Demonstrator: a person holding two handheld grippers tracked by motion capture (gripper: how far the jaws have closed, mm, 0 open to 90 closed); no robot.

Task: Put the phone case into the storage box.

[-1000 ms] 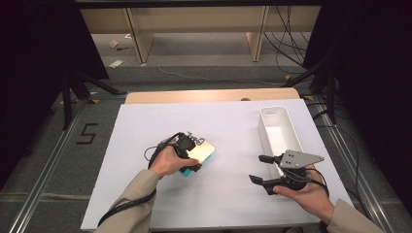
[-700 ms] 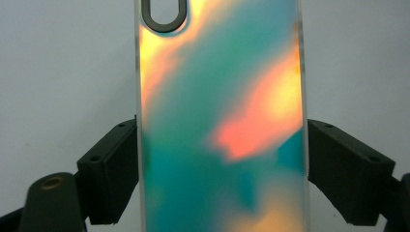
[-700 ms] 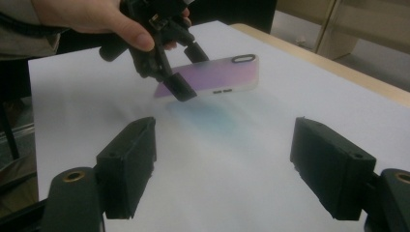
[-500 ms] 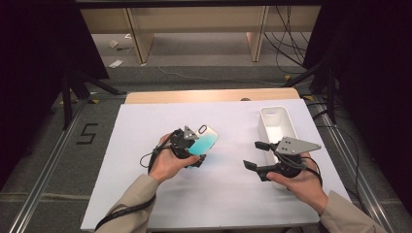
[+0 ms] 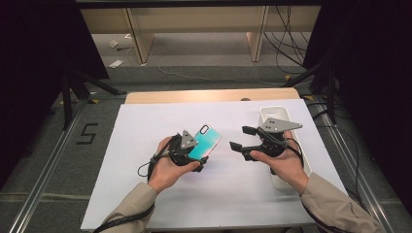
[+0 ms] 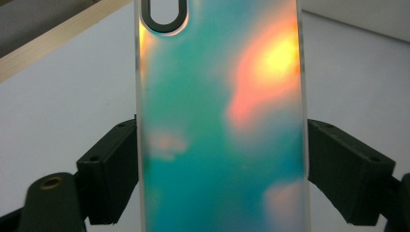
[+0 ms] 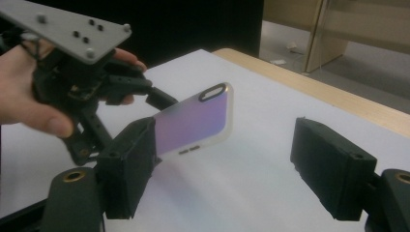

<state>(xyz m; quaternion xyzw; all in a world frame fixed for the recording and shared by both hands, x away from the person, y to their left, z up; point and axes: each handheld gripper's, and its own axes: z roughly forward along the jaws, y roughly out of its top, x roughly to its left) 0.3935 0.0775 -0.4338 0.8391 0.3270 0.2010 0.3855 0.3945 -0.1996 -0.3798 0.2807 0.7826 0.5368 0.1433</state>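
Above the white surface (image 5: pixel 145 145), left tool (image 5: pixel 192 154) clamping an iridescent phone case (image 5: pixel 205 141), right tool (image 5: pixel 241 138) open and empty nearby, white bin (image 5: pixel 275 112) behind it

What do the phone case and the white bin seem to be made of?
Phone case: probably plastic with a glossy iridescent film; its back shifts from teal to orange, and the rim looks frosted and translucent. White bin: likely moulded plastic; it has smooth, uniform white walls with rounded corners, though it is too small to be sure.
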